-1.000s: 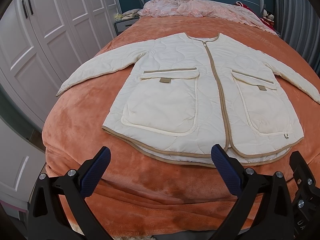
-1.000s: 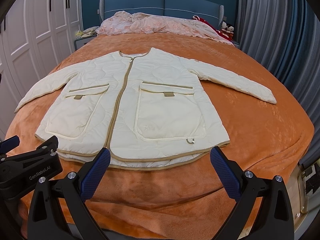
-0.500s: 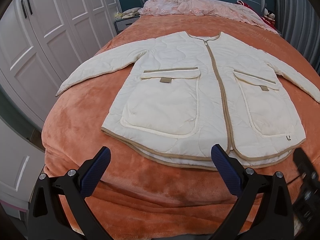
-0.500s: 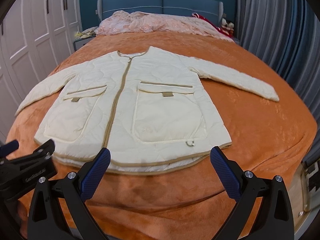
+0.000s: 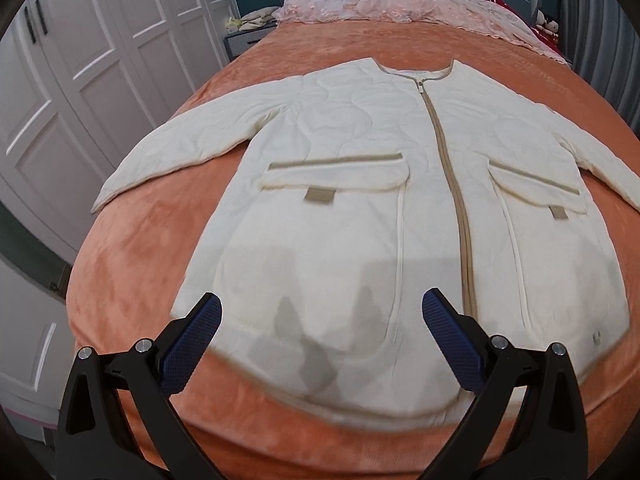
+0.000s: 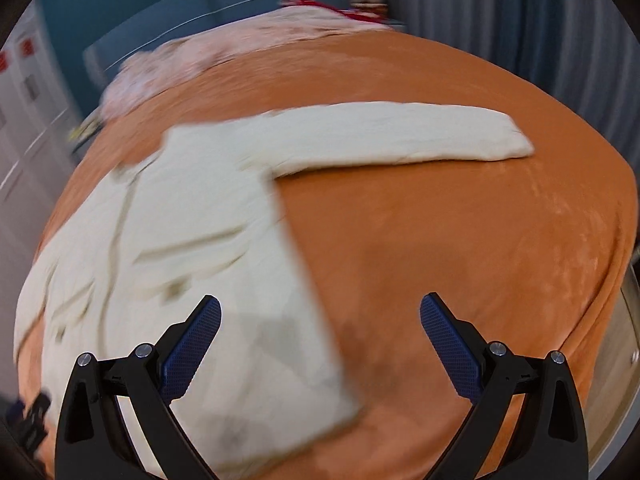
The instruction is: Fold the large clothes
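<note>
Cream quilted jacket [image 5: 360, 200] lies flat, zipped; both tools [image 5: 320, 320] [image 6: 320, 320] gape wide, empty.

Bare orange blanket [image 6: 460, 240] is lying open beside the jacket [image 5: 360, 208] below its outstretched sleeve [image 6: 400, 132]. A pink cover [image 5: 400, 4] is crowding the far end; wardrobe doors [image 5: 80, 60] are standing close alongside the bed.
</note>
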A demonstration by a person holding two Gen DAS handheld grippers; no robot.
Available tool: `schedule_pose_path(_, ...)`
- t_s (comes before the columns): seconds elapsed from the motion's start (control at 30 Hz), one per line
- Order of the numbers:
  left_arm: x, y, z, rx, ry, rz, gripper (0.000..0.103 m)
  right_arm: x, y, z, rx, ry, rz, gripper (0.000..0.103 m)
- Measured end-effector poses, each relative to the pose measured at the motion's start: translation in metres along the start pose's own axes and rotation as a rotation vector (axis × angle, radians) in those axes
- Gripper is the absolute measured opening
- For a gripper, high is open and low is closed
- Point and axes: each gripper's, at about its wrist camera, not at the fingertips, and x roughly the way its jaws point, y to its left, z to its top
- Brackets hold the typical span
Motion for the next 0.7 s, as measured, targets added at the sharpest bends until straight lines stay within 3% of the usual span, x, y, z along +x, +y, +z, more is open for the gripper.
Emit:
schedule_pose_path(0.27,0.045,-0.02,0.041,-0.015,0.042,-0.009,0.098,0.08,-0.119,0.081,0.292,-0.005,-0.049,0.098)
schedule_pose_path(0.5,0.079,-0.022,0.069,-0.09,0.068,-0.013,0.098,0.13,-0.207,0.12,0.527,-0.049,-0.075,0.097)
schedule_pose_path(0.6,0.095,-0.019,0.076,-0.124,0.103,-0.019,0.098,0.14,-0.23,0.121,0.631,-0.079,-0.051,0.09)
schedule_pose_path(0.7,0.106,-0.017,0.08,-0.141,0.113,-0.031,0.098,0.15,-0.244,0.128,0.696,-0.112,-0.056,0.071)
